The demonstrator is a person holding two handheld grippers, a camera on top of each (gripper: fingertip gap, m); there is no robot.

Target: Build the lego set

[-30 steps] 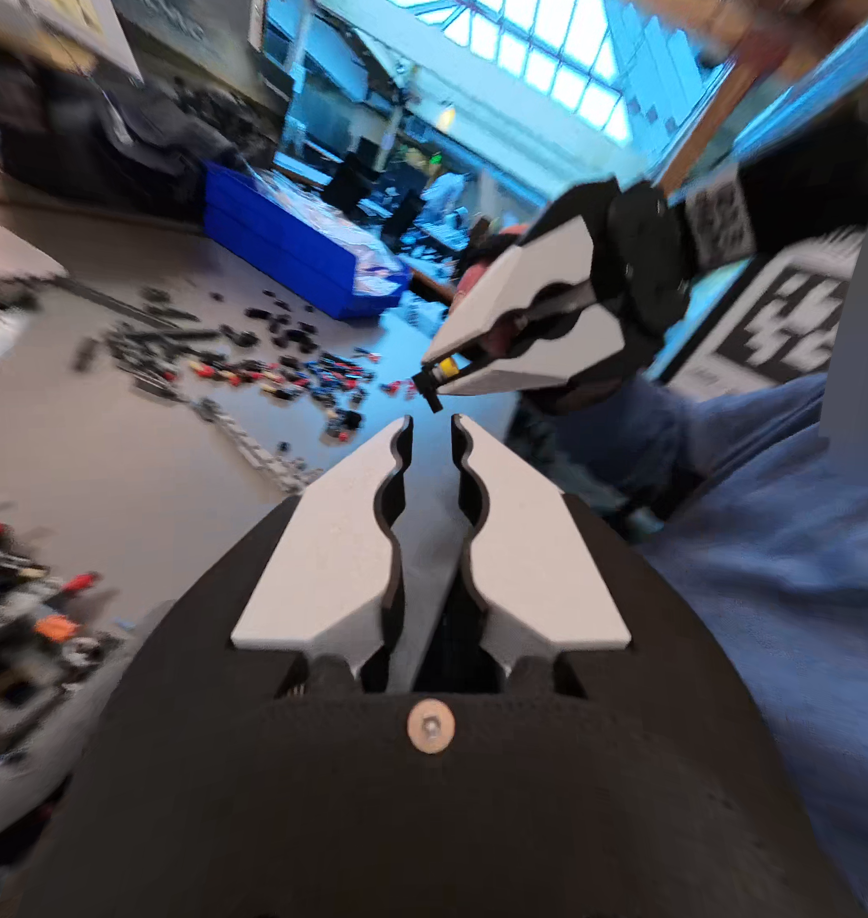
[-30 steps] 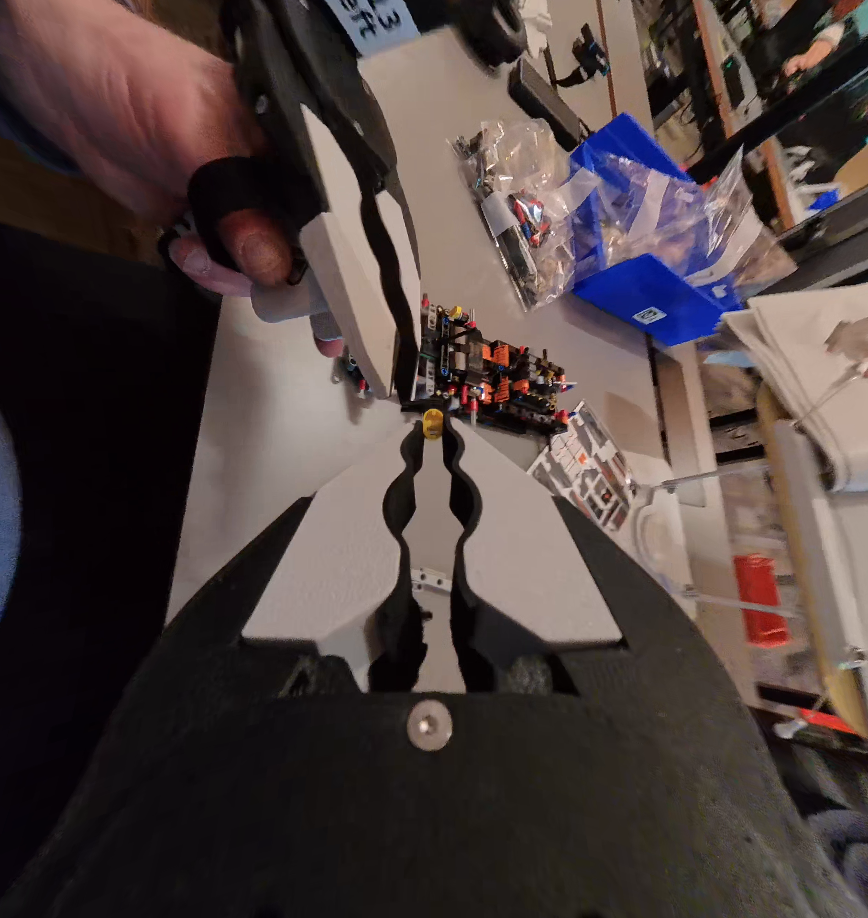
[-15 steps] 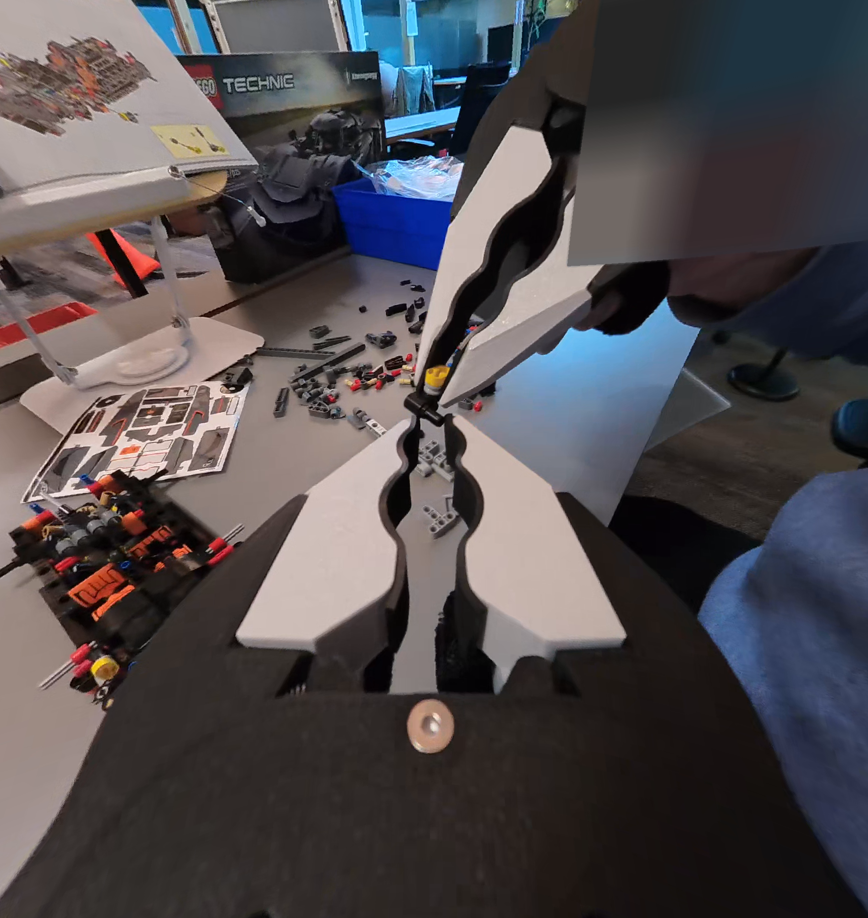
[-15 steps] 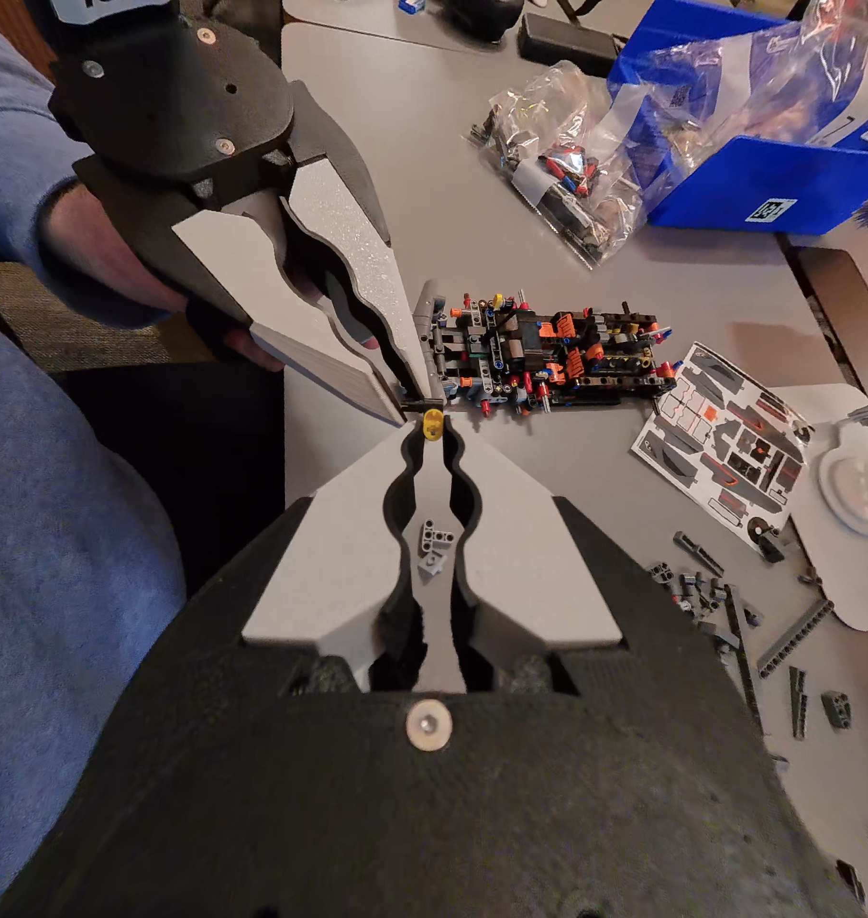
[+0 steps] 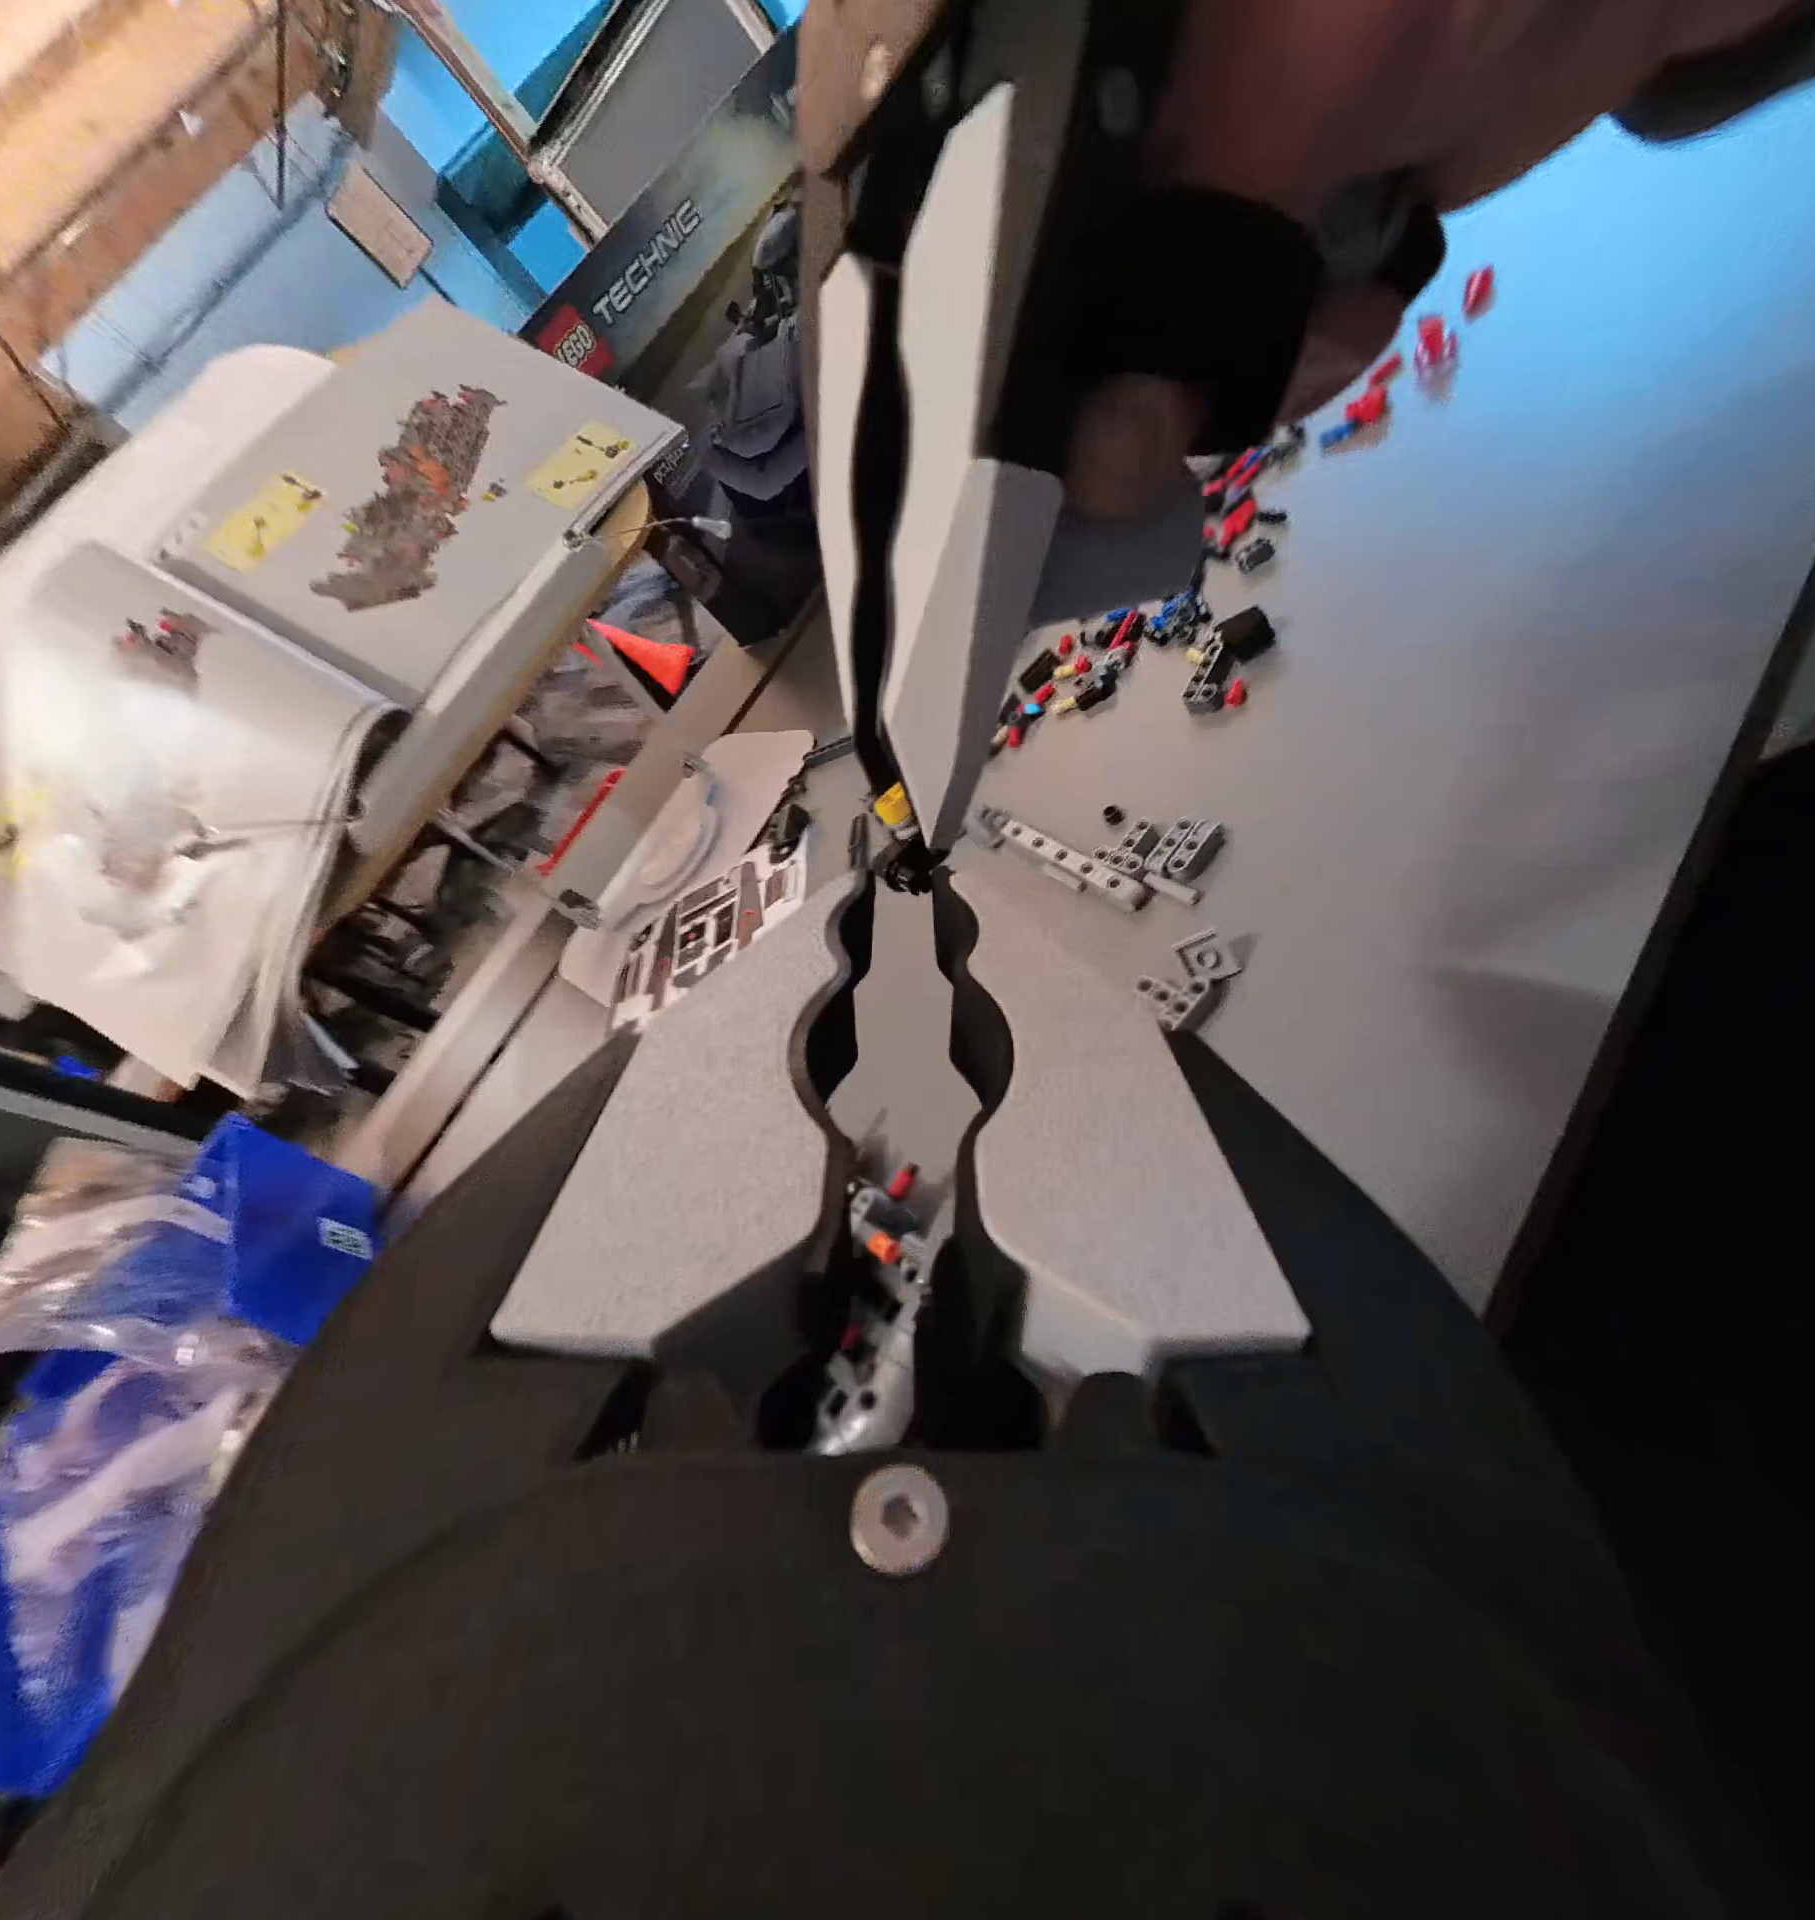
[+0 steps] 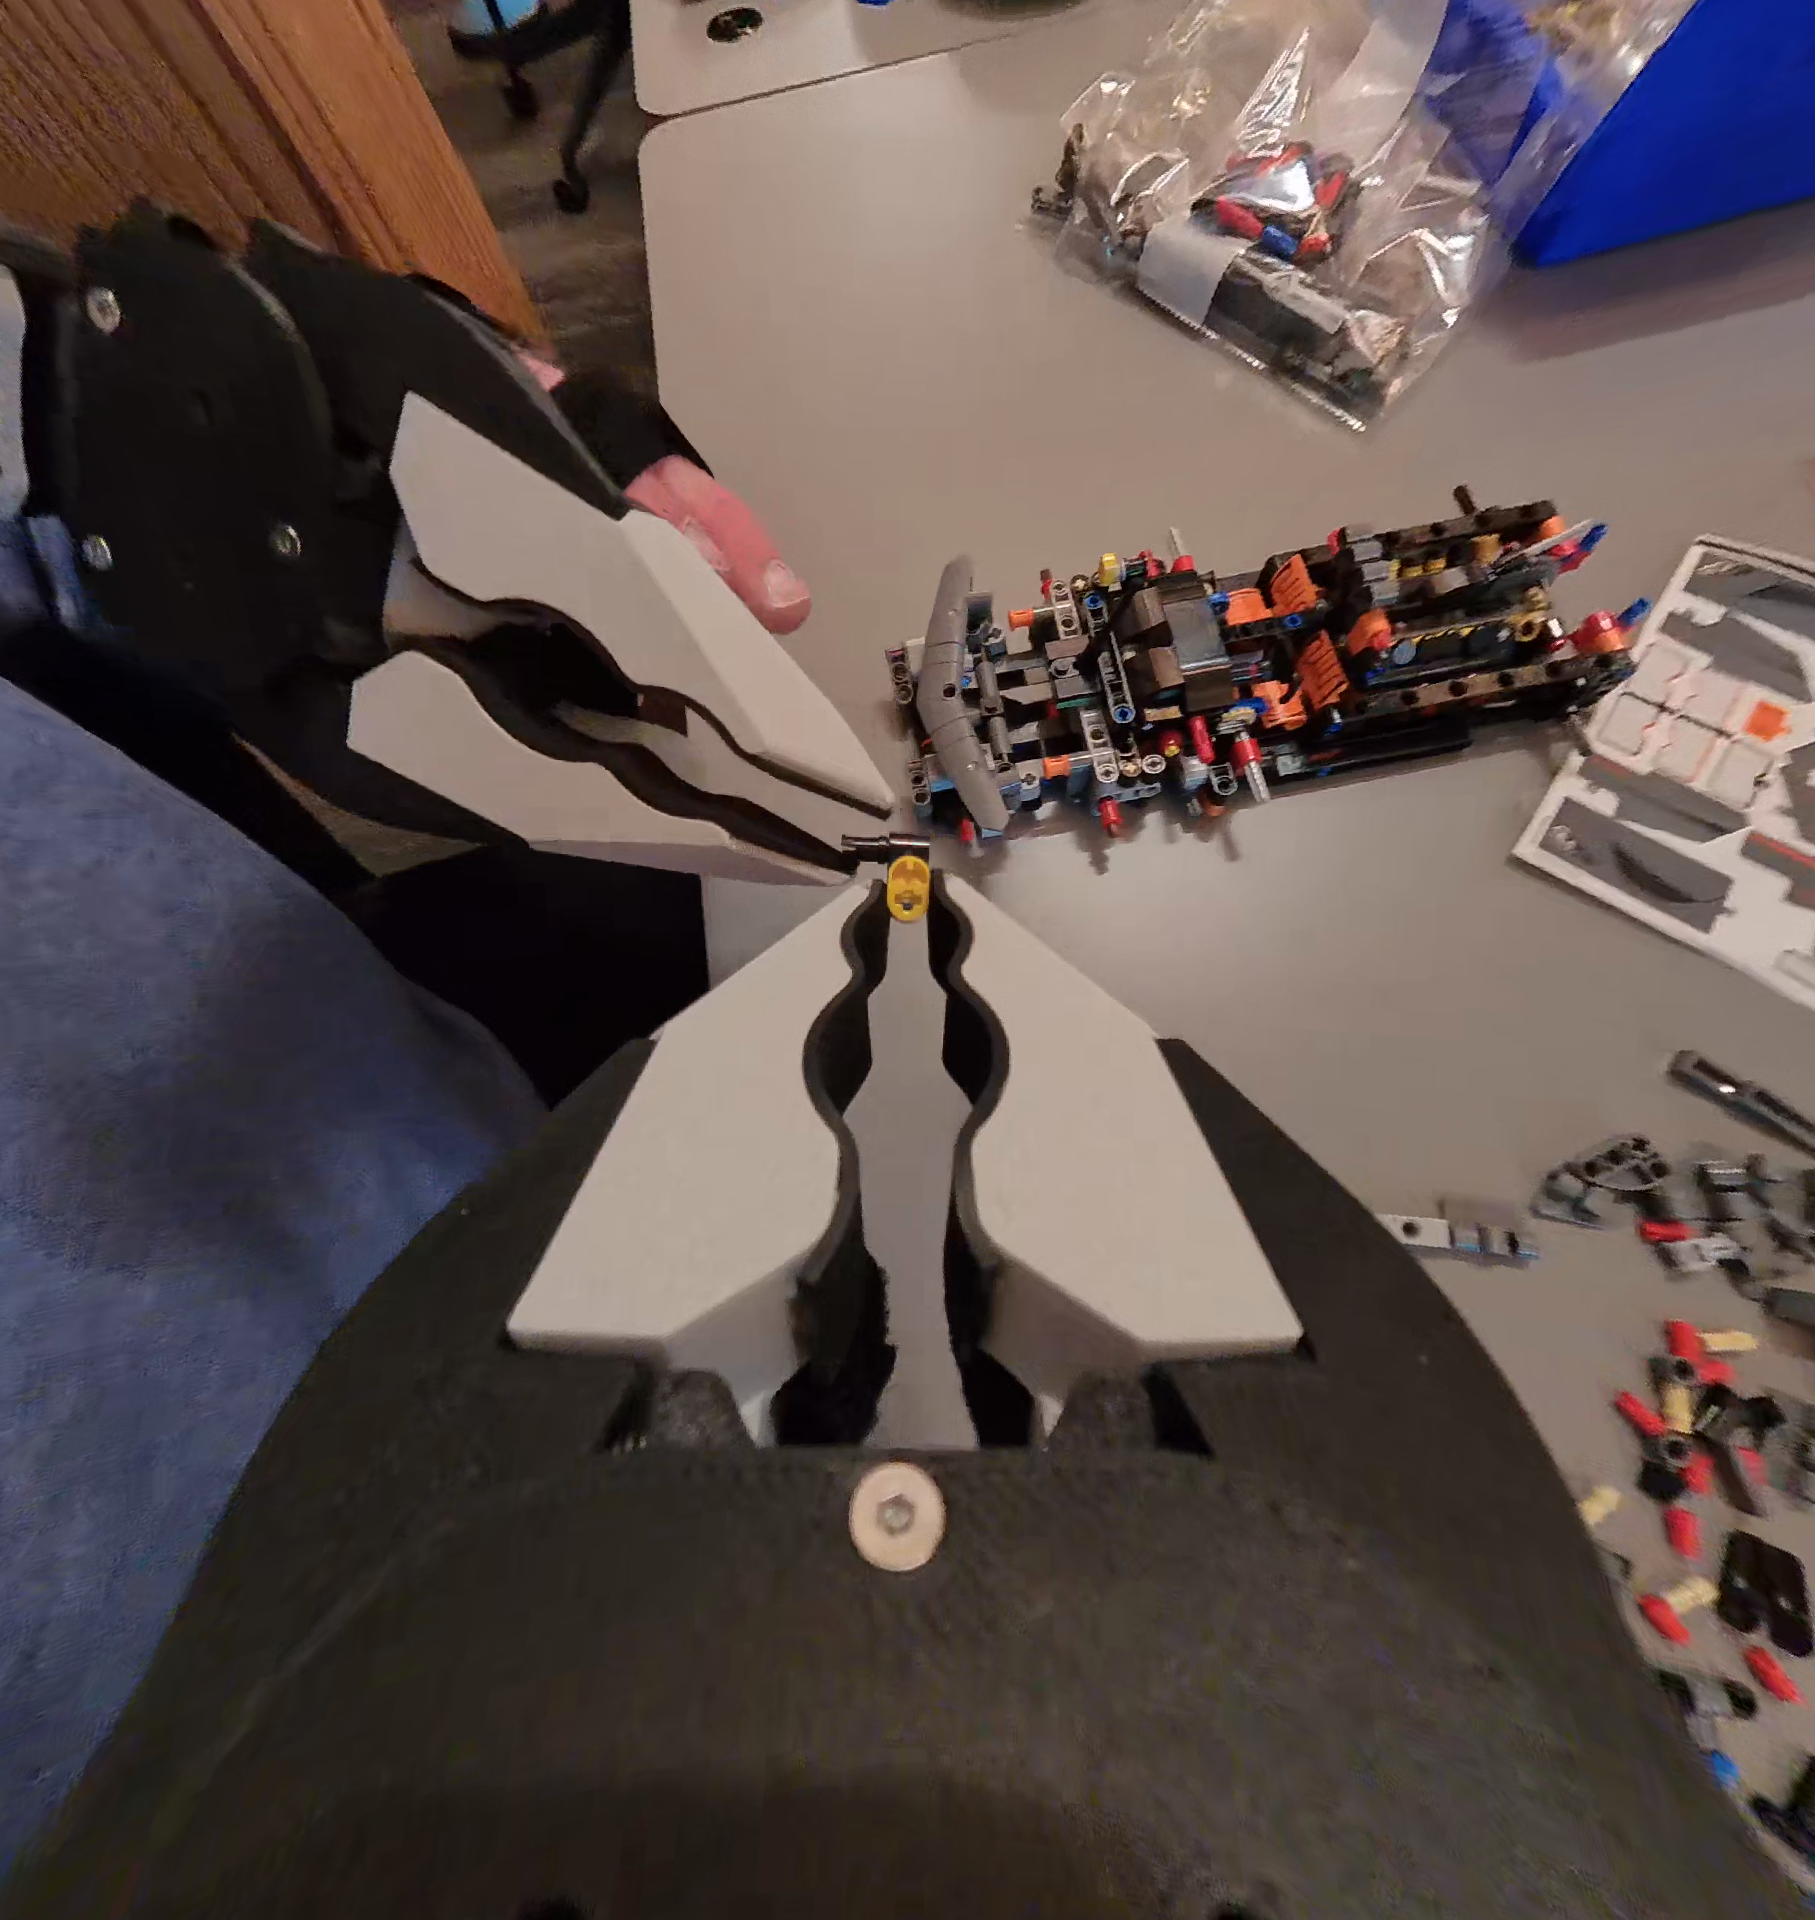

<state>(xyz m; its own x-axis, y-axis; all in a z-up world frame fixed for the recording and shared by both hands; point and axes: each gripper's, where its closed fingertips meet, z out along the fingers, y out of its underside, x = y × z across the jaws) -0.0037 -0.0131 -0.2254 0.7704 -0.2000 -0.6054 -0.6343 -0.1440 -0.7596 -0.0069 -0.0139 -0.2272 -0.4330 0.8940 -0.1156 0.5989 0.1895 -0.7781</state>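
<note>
We find the two grippers meeting tip to tip above the near edge of the table (image 6: 861, 343), a short way in front of the half-built car frame (image 6: 1235, 675). The right gripper (image 6: 905, 896) has its jaws closed narrow on a small yellow connector (image 6: 906, 891). The left gripper (image 6: 867, 826) comes in from the side with its jaws pinched on a short black pin (image 6: 875, 844), which now lies against the top of the connector.

Compared with a second ago, when the left gripper's jaws stood apart and empty beside the connector, they have closed and the pin is seated at the yellow part. Half a second ago the tips were already together; since then both grippers have rolled, but the contact point is unchanged. In the left wrist view the left gripper (image 5: 908, 883) shows the dark pin (image 5: 905, 871) at its tips, just under the connector (image 5: 890, 805) held by the right gripper (image 5: 898, 774).

We judge the step in hand to be joining pin to connector in the air. Whether the pin is fully pushed home we cannot tell. The frame lies untouched on the table, with the sticker sheet (image 6: 1734, 790) at its far end and loose pieces (image 6: 1713, 1382) well to its near right.
</note>
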